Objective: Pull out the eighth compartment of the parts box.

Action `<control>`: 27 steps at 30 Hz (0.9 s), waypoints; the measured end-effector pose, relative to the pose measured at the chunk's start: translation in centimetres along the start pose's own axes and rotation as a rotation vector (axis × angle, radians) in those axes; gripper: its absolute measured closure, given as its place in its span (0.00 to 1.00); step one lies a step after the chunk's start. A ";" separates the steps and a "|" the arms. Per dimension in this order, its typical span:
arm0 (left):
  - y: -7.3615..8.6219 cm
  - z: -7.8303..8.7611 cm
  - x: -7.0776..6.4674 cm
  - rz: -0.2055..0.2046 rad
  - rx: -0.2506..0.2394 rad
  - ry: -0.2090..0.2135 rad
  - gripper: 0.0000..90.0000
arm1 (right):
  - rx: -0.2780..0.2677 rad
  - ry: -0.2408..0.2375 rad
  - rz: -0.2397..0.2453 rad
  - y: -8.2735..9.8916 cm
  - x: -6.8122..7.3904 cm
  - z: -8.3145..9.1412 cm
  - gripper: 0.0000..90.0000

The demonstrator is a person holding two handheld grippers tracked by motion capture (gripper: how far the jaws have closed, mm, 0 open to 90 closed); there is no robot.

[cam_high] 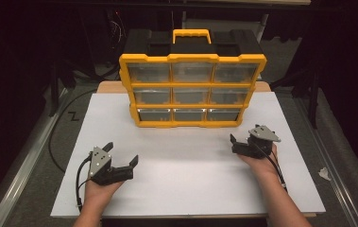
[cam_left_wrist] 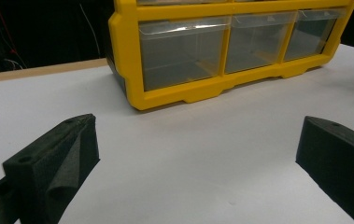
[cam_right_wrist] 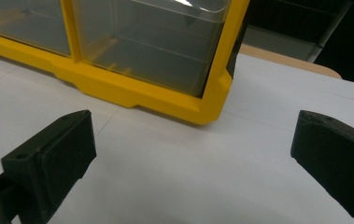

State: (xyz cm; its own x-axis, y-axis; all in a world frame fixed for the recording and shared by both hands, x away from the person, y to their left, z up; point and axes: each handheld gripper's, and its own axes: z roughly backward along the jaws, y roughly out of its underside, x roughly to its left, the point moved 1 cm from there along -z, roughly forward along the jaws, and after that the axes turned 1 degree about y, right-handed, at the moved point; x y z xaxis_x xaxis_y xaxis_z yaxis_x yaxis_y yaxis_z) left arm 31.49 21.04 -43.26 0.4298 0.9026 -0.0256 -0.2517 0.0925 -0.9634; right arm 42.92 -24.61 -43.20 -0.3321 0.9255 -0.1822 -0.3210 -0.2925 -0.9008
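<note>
A yellow and black organiser box (cam_high: 191,80) with three rows of clear drawers stands upright at the far middle of the white table top (cam_high: 186,161). All its drawers look closed and empty. My left gripper (cam_high: 121,153) rests at the front left, open, nothing between its jaws. My right gripper (cam_high: 243,136) sits at the front right, open and empty too. The left gripper view looks at the bottom row of drawers (cam_left_wrist: 240,44) from some distance. In the right gripper view the box's lower right corner (cam_right_wrist: 202,109) is close ahead.
A yellow carry handle (cam_high: 191,34) tops the box. The white board lies on a wooden table whose edge (cam_high: 106,87) shows behind. Black cables (cam_high: 63,137) trail on the grey floor at the left. Dark surroundings lie beyond.
</note>
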 end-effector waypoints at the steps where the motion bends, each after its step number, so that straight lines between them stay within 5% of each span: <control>1: 0.0 0.0 0.0 -0.001 0.007 -0.003 0.00 | -0.002 0.000 0.002 -0.1 0.0 -0.2 0.02; 11: 0.1 -0.2 0.1 0.005 0.022 -0.009 0.00 | -0.017 0.019 0.055 -0.9 0.4 -0.3 0.01; 27: 0.0 -0.1 0.1 -0.008 0.026 -0.013 0.00 | 0.062 0.055 0.186 0.6 0.5 1.0 0.01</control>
State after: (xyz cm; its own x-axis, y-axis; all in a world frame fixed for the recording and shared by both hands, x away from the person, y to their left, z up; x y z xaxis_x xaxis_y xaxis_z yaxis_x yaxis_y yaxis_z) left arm 31.60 21.06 -43.33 0.4209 0.9070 -0.0141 -0.2708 0.1108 -0.9562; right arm 41.67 -24.54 -43.45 -0.3418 0.8656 -0.3659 -0.3134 -0.4721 -0.8240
